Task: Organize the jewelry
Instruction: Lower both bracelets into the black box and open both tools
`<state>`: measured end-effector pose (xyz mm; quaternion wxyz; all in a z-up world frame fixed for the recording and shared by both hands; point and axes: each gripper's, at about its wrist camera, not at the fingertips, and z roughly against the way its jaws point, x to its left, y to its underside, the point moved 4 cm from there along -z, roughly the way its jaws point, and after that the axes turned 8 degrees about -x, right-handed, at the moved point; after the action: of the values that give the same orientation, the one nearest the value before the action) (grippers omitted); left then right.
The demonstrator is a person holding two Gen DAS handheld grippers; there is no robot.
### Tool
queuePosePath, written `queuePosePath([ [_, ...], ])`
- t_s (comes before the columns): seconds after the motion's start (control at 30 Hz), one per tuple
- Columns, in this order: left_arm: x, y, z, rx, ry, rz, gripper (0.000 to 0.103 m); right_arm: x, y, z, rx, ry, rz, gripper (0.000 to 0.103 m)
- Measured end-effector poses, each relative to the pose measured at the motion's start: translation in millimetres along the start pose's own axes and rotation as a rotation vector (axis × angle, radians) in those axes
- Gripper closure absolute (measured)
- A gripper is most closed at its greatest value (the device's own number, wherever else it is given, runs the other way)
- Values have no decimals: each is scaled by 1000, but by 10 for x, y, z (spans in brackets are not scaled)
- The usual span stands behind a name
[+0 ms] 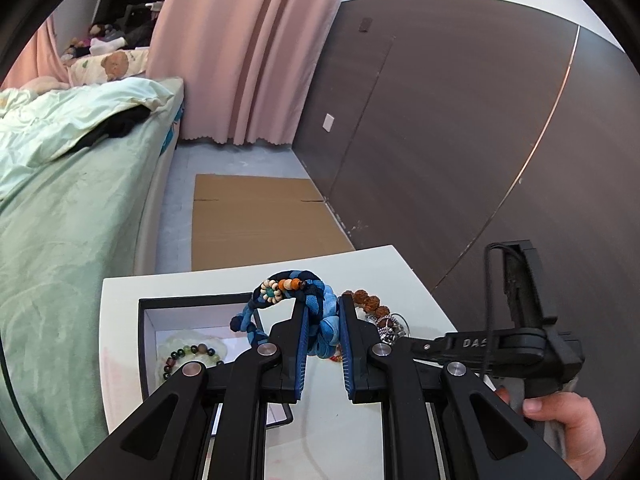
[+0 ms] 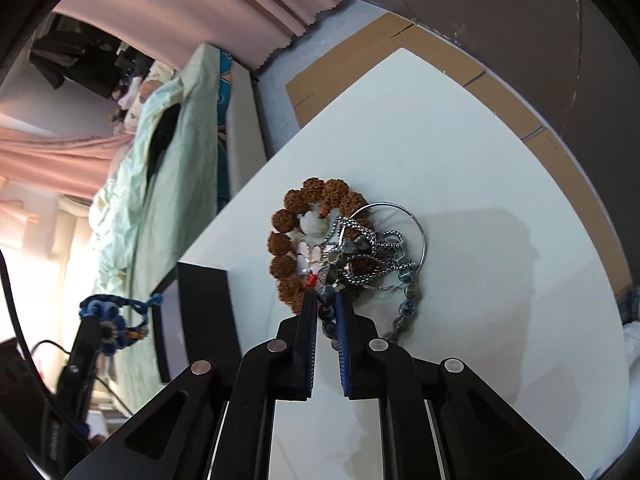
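My left gripper [image 1: 322, 308] is shut on a blue braided fabric bracelet [image 1: 320, 320] with orange and cream beads, held above the white table [image 2: 460, 160] beside an open black-rimmed box [image 1: 146, 336]. A green bead bracelet [image 1: 192, 354] lies inside the box. In the right wrist view my right gripper [image 2: 326, 300] is shut on a grey-blue bead bracelet [image 2: 406, 304] at the near edge of a jewelry pile. The pile holds a brown knobbly bead bracelet [image 2: 280, 240], a silver chain [image 2: 360, 236], a thin silver hoop [image 2: 420, 236] and a white pendant [image 2: 314, 222].
A bed with a pale green cover [image 1: 60, 220] runs along the table's left side. Flat cardboard [image 1: 256, 220] lies on the floor beyond the table, below pink curtains [image 1: 240, 60] and a dark wall panel [image 1: 460, 140]. A person's hand [image 1: 568, 420] grips the right tool's handle.
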<state>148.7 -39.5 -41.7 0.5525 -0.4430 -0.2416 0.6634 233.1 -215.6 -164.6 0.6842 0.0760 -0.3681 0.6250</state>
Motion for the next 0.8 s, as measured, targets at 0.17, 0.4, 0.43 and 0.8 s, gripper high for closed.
queuePosePath([
  [0.17,45,-32,54,-11,-6,0,88,98,-42,205,-49,-128,-43,92],
  [0.4,276,-94,149,-31,-53,32,88,374,-15,368,-118,-283,-62,92],
  [0.43,312,-95,158,-32,-61,39,88,420,-4,374,-124,-302,-62,92],
  [0.8,585,45,35,32,-131,73,83,1023,135,295,-134,-456,-25,92],
])
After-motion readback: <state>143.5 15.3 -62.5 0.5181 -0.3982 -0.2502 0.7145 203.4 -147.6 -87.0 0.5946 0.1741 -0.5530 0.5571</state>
